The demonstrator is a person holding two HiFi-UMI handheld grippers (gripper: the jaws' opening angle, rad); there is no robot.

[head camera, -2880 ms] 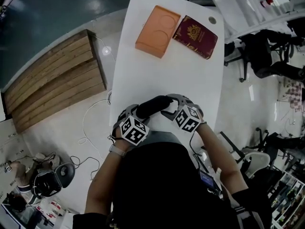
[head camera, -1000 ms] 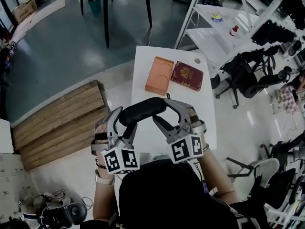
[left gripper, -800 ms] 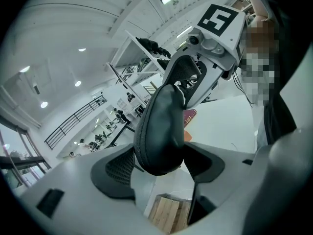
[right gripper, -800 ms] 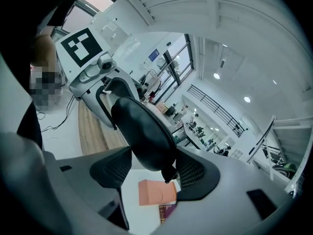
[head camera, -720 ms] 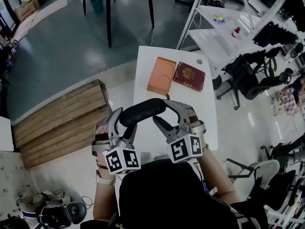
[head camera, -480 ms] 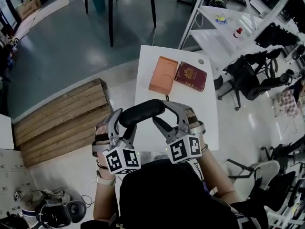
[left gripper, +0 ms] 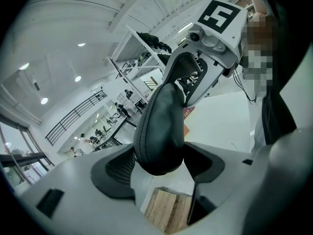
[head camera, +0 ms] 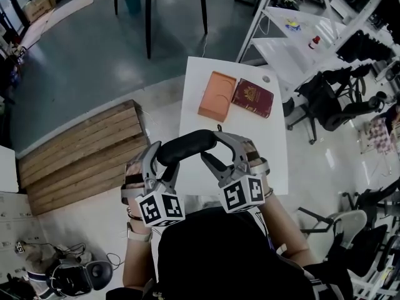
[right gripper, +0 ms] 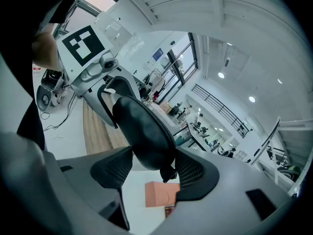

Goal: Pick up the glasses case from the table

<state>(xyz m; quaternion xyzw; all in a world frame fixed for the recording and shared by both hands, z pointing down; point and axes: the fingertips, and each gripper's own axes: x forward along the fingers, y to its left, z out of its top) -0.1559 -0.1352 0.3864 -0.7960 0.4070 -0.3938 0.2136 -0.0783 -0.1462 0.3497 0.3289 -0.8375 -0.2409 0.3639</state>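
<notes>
**Black glasses case held in the air by both hand-held grippers**

The black, oblong, soft-leather glasses case (head camera: 187, 145) is off the white rectangular surface (head camera: 275, 167), hanging between the two tools above its near end. The left hand-held gripper (head camera: 164, 161) is clamped on the case's left end; in the left gripper view the rounded end sits wedged between the two dark textured pads. The right hand-held gripper (head camera: 211, 147) is clamped on the opposite end, and in the right gripper view that end fills the gap between its pads, with a small dark tab poking out below.

At the far end of the surface lie a flat orange box with circular recesses (head camera: 217, 96) and, just beside it on the right, a dark red passport booklet with gold print (head camera: 252, 97). A slatted wooden platform (head camera: 81, 149) lies on the floor to the left of the surface.
</notes>
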